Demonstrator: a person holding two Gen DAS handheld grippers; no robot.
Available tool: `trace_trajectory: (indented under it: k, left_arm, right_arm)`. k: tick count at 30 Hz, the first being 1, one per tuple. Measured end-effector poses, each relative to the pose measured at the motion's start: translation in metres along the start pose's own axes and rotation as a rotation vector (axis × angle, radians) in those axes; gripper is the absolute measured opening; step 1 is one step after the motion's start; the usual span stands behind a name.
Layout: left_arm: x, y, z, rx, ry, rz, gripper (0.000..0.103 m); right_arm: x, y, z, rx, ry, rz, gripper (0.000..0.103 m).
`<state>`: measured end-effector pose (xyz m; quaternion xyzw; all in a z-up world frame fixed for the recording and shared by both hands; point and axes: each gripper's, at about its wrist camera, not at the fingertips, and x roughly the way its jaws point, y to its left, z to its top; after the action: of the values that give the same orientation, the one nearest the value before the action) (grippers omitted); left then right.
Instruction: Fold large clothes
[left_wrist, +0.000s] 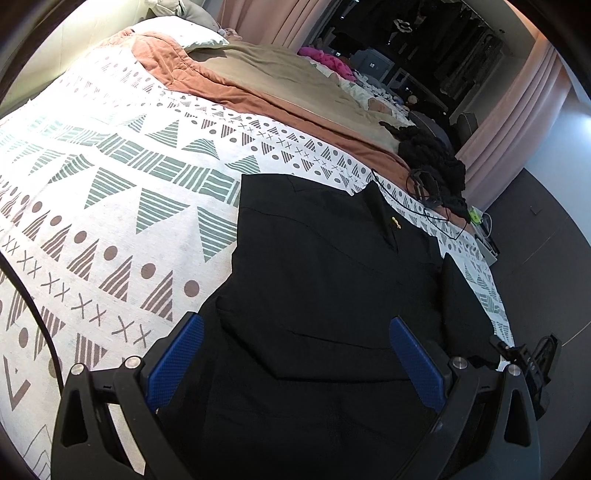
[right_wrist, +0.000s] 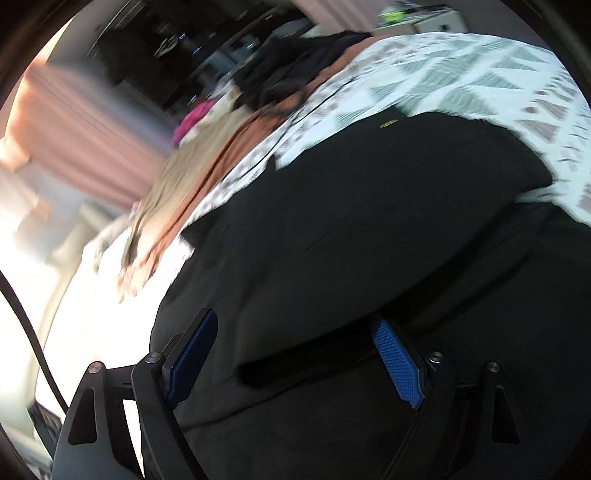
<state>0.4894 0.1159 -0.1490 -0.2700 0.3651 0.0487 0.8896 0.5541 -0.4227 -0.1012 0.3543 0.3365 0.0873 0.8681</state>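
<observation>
A large black garment lies flat on the patterned bedspread, partly folded, with a small gold pin near its collar. My left gripper hovers over the garment's near end, its blue pads wide apart and nothing pinched between them. The right wrist view is tilted and motion-blurred. In it the same black garment fills the middle, and my right gripper is open just above a fold of the cloth, gripping nothing.
Tan and rust blankets cover the far half of the bed. A heap of black clothes and thin black cables lie near the bed's right edge. Pink curtains and dark floor are to the right.
</observation>
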Motion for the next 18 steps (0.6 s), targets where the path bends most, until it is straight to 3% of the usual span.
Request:
trace_trajectory:
  k: [6,12,14,18]
  left_arm:
    - [0.006,-0.003,-0.003,0.012,0.009,0.02,0.103]
    - [0.01,-0.008,-0.005,0.041,0.016,0.042,0.103]
    - [0.01,-0.007,-0.005,0.045,0.014,0.048,0.103]
    - [0.009,-0.004,-0.004,0.041,0.015,0.053,0.103]
  right_arm:
    - [-0.01,-0.044,0.049,0.096,-0.048,0.042,0.083]
    - [-0.007,-0.064,0.082,0.115,-0.084,0.027,0.046]
    - [-0.01,-0.065,0.092,0.093,-0.108,-0.012,0.025]
    - [-0.013,-0.043,0.1,0.014,-0.162,-0.014,0.017]
